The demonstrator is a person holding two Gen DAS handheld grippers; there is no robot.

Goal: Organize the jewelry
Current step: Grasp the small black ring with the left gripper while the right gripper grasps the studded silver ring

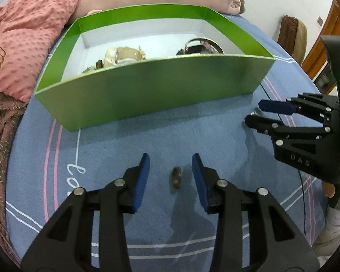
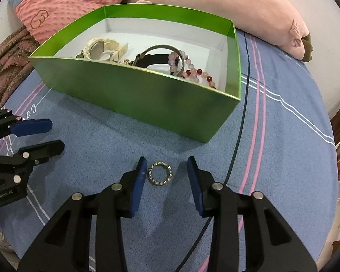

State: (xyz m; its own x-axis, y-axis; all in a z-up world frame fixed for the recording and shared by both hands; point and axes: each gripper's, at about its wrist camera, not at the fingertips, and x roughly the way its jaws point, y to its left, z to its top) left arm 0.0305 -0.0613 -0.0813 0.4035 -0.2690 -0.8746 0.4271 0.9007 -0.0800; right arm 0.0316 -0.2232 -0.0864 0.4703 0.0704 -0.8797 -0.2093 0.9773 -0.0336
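Between the spread blue pads of the right gripper (image 2: 166, 174) lay a small stone-set ring (image 2: 160, 173), flat on the blue striped bedsheet (image 2: 283, 136) and closer to the left-hand pad, though whether it touched that pad could not be told. The left gripper (image 1: 171, 172) was likewise spread wide, and between its fingers a small brownish ring-like piece (image 1: 176, 177) sat on the sheet, seen edge-on and too blurred to name more exactly. Neither gripper pinched anything.

Beyond both stood a green cardboard box (image 2: 147, 99) with a white inside, resting on the bed. In it were a cream wristwatch (image 2: 102, 49) towards the left, a metal bangle (image 2: 163, 54) over a dark band near the middle, and a bracelet of pink and red beads (image 2: 192, 72) at the right, near the front wall. Some smaller gold-coloured pieces lay between the watch and the bangle, too hidden to identify.

Behind the box lay a pink plush pillow (image 2: 238, 6) and a coral dotted blanket (image 2: 63, 2), with a brown fuzzy throw (image 2: 9, 56) at the left edge.
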